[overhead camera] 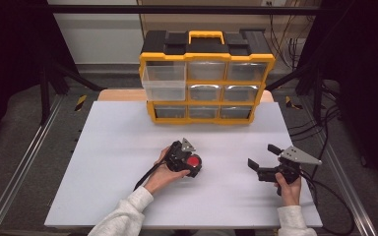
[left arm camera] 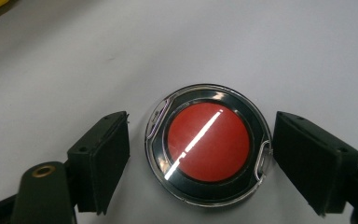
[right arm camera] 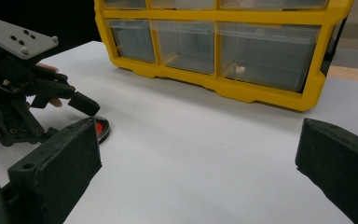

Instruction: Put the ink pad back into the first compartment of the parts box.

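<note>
A round red disc with a black ring and clear rim point(left arm camera: 209, 143) lies flat on the white table. My left gripper point(left arm camera: 200, 158) is lowered over the disc point(overhead camera: 193, 161), open, one jaw on each side with small gaps, not touching. In the high view the left gripper point(overhead camera: 191, 162) sits at the table's middle. My right gripper point(overhead camera: 261, 159) stands open at the right, nothing between its jaws; its own view shows the right gripper point(right arm camera: 200, 168) spread wide, with the disc point(right arm camera: 101, 129) and the left gripper point(right arm camera: 81, 116) at the left.
A yellow and black drawer organiser point(overhead camera: 205, 78) with clear drawers stands at the table's back; its top-left drawer point(overhead camera: 164, 82) is pulled out. A small pale item point(right arm camera: 240, 69) lies in a bottom drawer. White table point(overhead camera: 113, 167) has free room left and front.
</note>
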The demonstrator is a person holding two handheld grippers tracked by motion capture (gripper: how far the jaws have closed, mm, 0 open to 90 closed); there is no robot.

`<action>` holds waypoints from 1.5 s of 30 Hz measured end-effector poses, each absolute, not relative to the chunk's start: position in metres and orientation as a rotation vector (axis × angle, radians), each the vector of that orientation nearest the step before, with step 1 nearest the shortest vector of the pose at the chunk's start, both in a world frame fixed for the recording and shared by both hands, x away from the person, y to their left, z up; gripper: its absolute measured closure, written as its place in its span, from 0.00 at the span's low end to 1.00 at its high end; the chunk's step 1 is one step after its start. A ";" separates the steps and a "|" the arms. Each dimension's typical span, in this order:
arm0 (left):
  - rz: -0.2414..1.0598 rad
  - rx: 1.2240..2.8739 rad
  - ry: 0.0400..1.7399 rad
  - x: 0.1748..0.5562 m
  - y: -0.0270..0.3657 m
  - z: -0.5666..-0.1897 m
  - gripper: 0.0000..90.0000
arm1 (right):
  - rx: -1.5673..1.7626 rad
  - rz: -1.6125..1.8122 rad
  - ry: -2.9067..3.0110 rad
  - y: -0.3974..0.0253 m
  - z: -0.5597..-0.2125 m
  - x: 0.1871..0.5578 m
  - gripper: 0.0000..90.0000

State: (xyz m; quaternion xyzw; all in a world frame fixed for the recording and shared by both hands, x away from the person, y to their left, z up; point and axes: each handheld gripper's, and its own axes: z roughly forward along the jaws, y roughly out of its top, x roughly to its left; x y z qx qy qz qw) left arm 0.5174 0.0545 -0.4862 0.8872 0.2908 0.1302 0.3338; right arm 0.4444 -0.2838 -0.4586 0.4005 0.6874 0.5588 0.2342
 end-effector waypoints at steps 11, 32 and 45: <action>0.330 2.311 0.768 0.518 0.054 -0.486 0.26 | 1.099 1.532 1.887 -0.284 -0.459 0.444 0.00; 0.286 2.299 0.776 0.521 0.058 -0.484 0.32 | 1.099 1.535 1.892 -0.284 -0.459 0.445 0.00; 0.292 2.280 0.769 0.518 0.060 -0.475 0.33 | 1.098 1.535 1.896 -0.283 -0.459 0.445 0.00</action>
